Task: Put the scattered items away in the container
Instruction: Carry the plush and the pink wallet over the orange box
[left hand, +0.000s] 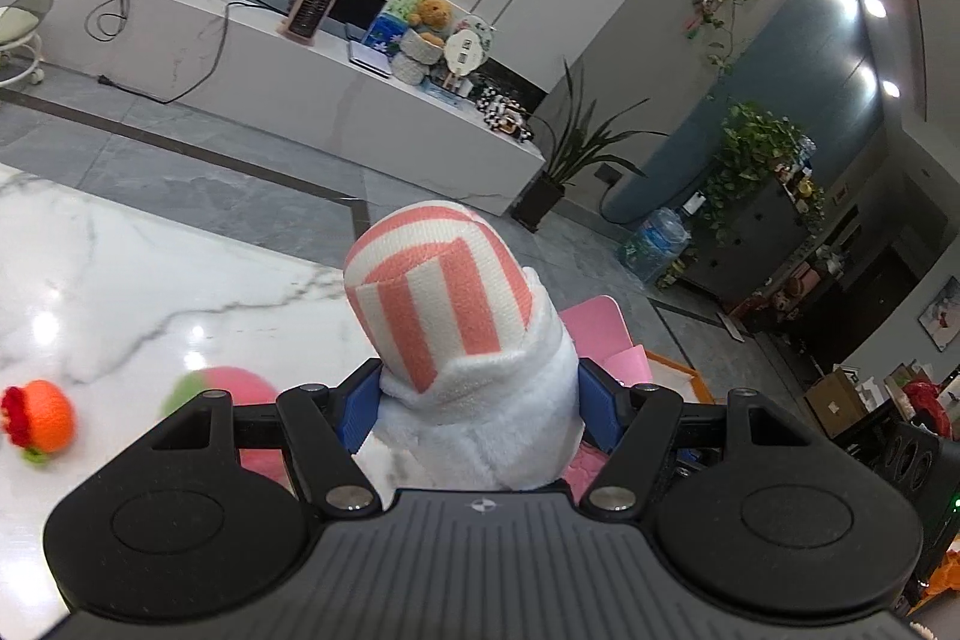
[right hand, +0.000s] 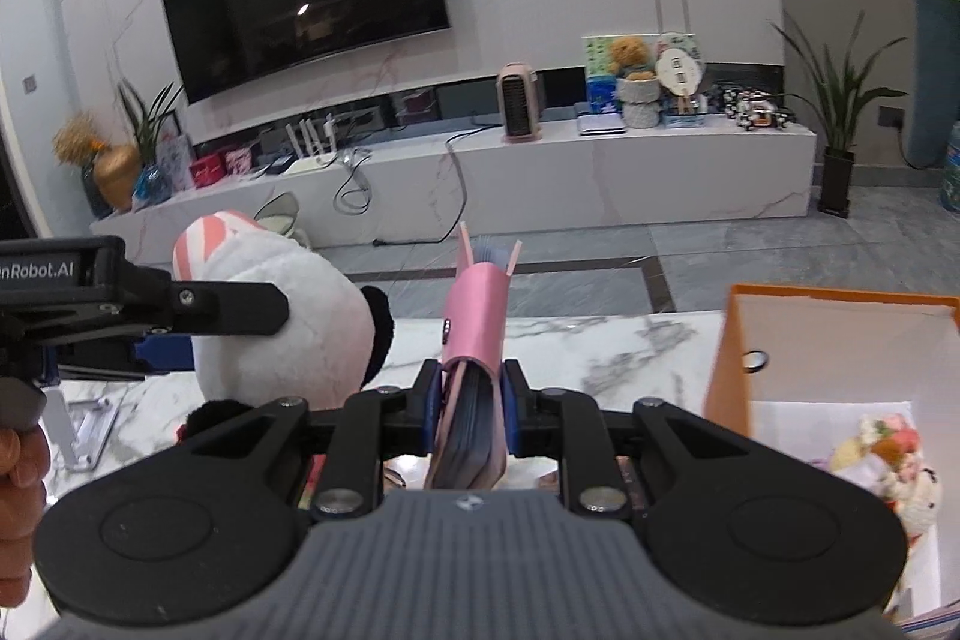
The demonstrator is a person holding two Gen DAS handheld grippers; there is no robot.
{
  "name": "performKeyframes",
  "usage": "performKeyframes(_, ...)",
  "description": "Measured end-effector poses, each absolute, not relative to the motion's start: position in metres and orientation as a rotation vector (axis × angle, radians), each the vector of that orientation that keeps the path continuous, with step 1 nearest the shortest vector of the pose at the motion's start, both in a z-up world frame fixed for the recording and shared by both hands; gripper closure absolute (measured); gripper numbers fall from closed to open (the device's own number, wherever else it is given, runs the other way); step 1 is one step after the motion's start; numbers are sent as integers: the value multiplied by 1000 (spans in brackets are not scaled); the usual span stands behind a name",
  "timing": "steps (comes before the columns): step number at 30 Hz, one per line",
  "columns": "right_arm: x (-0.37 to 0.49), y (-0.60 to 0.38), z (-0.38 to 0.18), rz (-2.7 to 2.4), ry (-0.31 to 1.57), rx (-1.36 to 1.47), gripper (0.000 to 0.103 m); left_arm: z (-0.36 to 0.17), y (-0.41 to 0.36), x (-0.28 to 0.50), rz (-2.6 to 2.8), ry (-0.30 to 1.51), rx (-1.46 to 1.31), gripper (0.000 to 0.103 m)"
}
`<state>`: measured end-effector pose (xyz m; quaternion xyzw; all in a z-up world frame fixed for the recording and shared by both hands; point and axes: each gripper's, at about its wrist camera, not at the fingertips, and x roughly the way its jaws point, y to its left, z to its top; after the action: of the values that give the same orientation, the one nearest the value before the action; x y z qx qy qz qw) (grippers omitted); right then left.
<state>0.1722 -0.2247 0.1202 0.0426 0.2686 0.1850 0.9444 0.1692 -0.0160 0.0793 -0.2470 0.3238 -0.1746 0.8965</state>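
Two grips: left fingers [left hand: 480, 400] clamp white plush panda [left hand: 480, 400]; right fingers [right hand: 471, 400] clamp pink booklet [right hand: 474, 316]

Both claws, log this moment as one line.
left claw: shut on plush toy | right claw: shut on pink notebook | orange box: open

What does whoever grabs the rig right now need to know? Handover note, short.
Left tongs: shut on the plush panda with the pink-striped hat, held up off the marble table.
Right tongs: shut on the pink wallet, also lifted.
Orange box: open, to the right of the right tongs, with a small plush toy already inside.
Left to do: drop panda and wallet into the box, then collect the orange knitted toy and the pink-green ball on the table.
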Motion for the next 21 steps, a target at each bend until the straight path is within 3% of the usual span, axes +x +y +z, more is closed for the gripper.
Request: performKeyframes(21, 166, -317, 131, 246, 505, 197, 81, 74, -116, 185, -506, 696, -485, 25)
